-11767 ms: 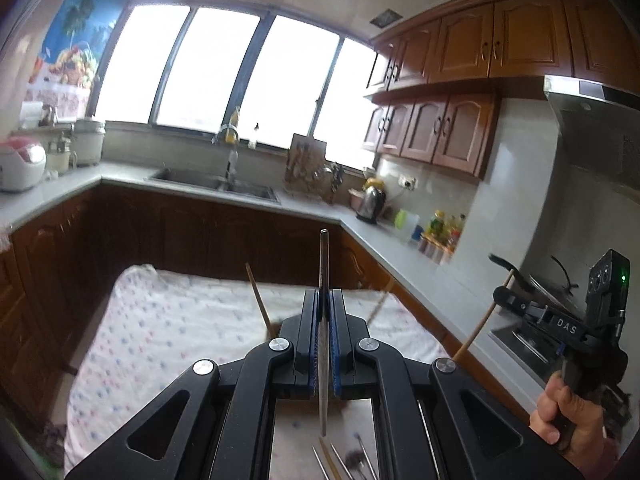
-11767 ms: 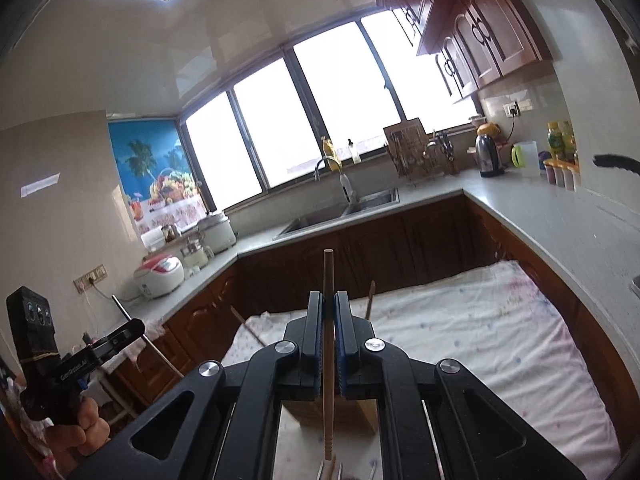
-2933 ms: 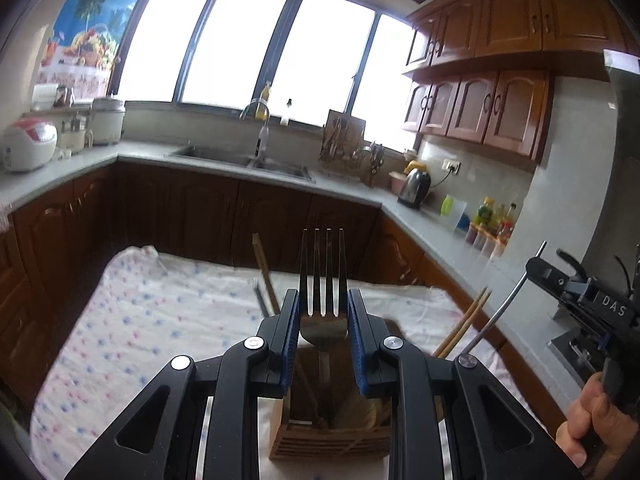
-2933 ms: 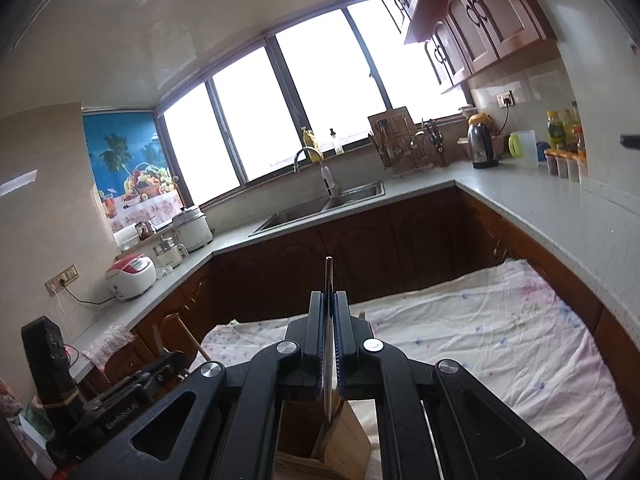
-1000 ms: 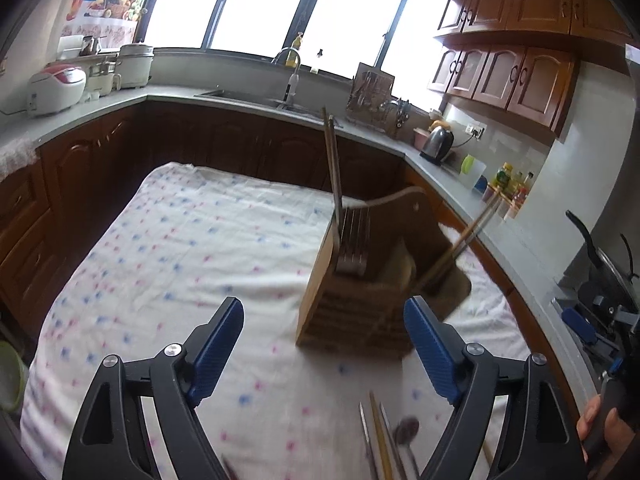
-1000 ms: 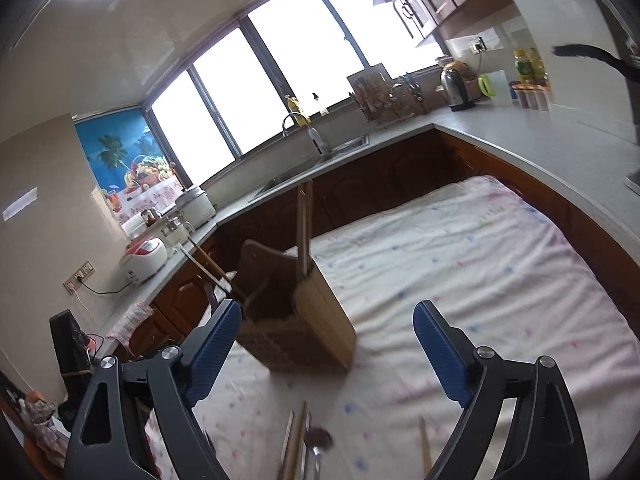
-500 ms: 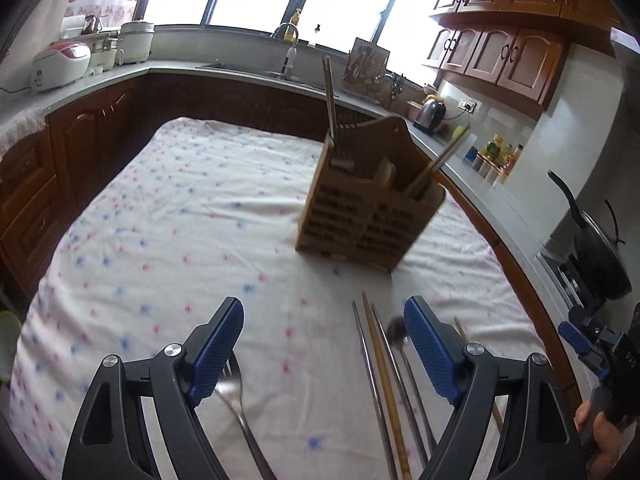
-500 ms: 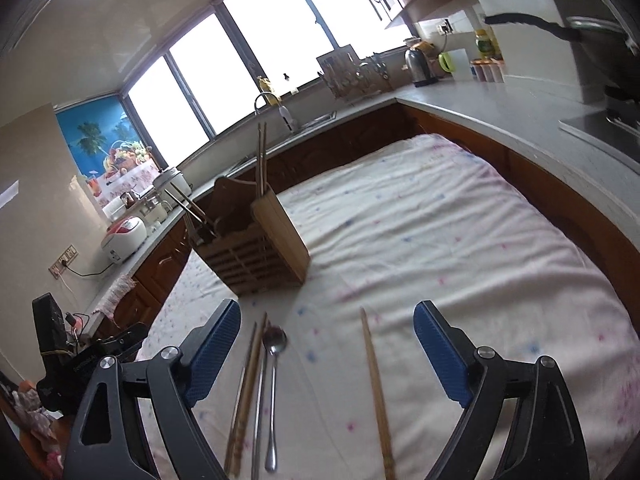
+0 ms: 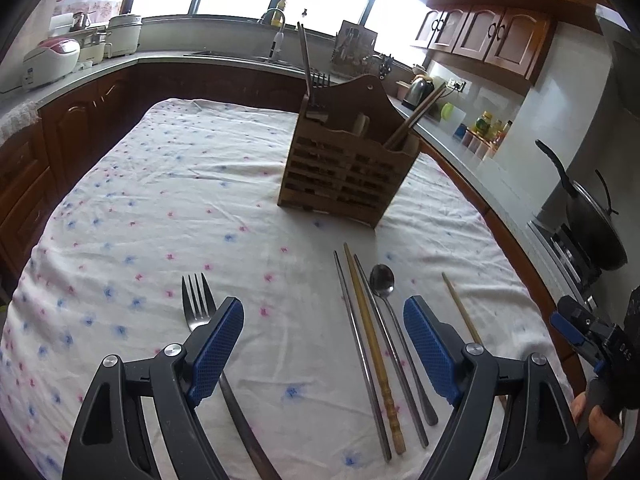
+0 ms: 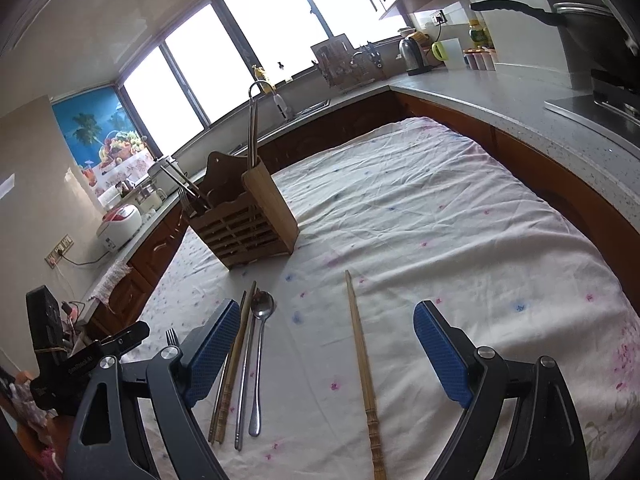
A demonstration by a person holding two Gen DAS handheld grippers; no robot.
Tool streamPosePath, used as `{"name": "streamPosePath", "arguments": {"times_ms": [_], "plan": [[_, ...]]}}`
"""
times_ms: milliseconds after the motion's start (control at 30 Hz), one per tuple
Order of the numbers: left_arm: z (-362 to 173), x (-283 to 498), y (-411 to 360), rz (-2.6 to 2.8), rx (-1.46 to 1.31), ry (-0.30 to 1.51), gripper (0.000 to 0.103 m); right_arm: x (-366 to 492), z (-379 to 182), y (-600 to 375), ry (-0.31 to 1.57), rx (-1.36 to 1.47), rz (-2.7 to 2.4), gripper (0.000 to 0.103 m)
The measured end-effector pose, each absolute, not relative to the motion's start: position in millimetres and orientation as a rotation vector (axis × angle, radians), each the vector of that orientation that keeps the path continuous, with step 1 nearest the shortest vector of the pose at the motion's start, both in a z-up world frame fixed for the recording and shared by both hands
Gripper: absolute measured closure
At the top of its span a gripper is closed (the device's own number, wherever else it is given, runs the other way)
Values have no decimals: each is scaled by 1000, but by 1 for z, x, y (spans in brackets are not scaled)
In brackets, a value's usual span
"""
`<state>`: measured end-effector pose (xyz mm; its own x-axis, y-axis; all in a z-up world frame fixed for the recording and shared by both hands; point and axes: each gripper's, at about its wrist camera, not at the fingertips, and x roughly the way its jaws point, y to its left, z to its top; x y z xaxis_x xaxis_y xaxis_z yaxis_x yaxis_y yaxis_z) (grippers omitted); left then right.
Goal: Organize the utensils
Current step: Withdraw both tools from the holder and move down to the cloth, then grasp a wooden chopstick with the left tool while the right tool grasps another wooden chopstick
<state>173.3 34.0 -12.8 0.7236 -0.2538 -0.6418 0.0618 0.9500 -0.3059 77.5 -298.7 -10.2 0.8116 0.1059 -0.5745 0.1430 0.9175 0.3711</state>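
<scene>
Fork handle runs under the left gripper and off the frame's bottom edge. Both the left and the right gripper gape wide, holding nothing. Holder contents are partly hidden.

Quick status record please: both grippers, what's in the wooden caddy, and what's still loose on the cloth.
left gripper: open, empty, above the cloth
right gripper: open, empty
slatted wooden utensil caddy: upright on the flowered white tablecloth; holds a fork and chopsticks
loose steel fork: by the left gripper's left finger
loose bundle: steel spoon, two steel chopsticks, one wooden chopstick
lone wooden chopstick: between the right gripper's fingers in its view
</scene>
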Motion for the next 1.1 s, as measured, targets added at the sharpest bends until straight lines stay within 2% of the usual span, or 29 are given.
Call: {"name": "streamPosePath", "arguments": {"times_ms": [300,433,467,533,633,667,767,833,900,1100], "plan": [[-15,182,24,-183,-248,760,23,88,-20,-296,668,385,-13,13],[-17,192,19,-197,-239,772,29,98,-25,-293,702,347,-16,15],[-18,196,17,-207,-238,780,32,100,-27,-292,708,338,-15,19],[-21,204,13,-226,-235,795,46,109,-31,-289,741,308,-12,29],[-25,218,6,-247,-214,818,52,123,-39,-287,795,270,-15,38],[-26,223,4,-252,-210,825,52,127,-42,-287,814,257,-16,46],[-30,240,-5,-280,-192,861,58,139,-49,-288,851,240,-4,60],[-35,254,-12,-283,-163,893,67,146,-53,-290,868,227,-8,62],[-40,268,-19,-289,-146,920,72,152,-55,-291,881,222,-8,65],[-57,303,-39,-297,-82,980,78,169,-67,-296,929,202,-11,68]]}}
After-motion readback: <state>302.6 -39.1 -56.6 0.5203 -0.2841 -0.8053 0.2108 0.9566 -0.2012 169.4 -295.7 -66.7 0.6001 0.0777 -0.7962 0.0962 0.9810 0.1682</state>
